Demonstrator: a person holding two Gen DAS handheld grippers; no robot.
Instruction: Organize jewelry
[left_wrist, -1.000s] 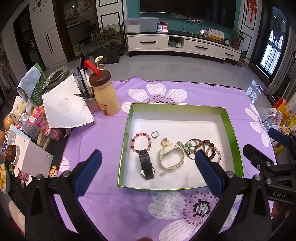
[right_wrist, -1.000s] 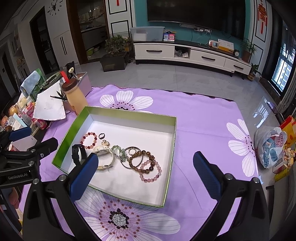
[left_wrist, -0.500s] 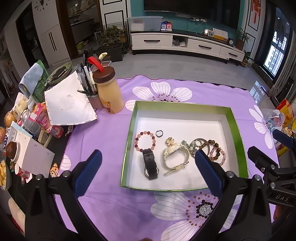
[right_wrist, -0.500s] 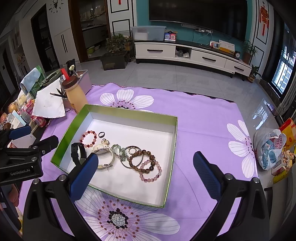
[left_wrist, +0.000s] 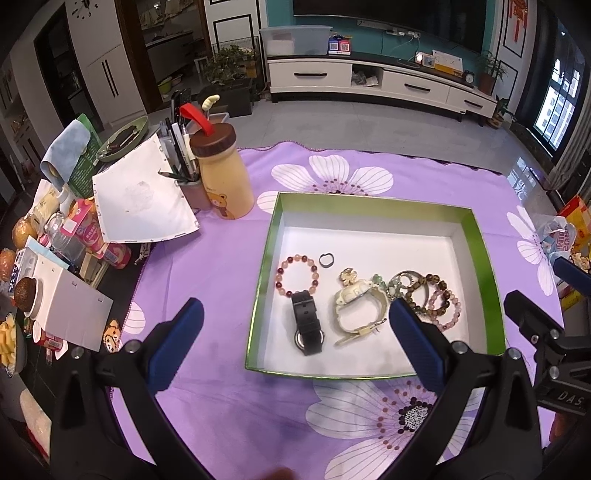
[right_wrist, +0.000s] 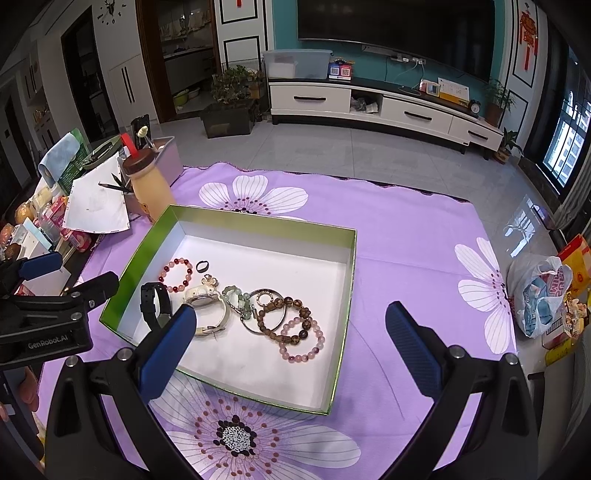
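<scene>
A green-rimmed white box sits on the purple flower cloth. Inside lie a red bead bracelet, a small dark ring, a black watch, a cream watch, a green bead piece, a metal hoop, and brown and pink bead bracelets. My left gripper is open and empty above the box's near edge. My right gripper is open and empty over the box's near right part.
A yellow bear bottle, a pen cup and a white sheet stand left of the box. Snacks and boxes crowd the left edge. A plastic bag lies at the right.
Both grippers have drawn back and risen slightly, so the box sits a little farther right in the left wrist view. Both stay open. The jewelry has not moved.
</scene>
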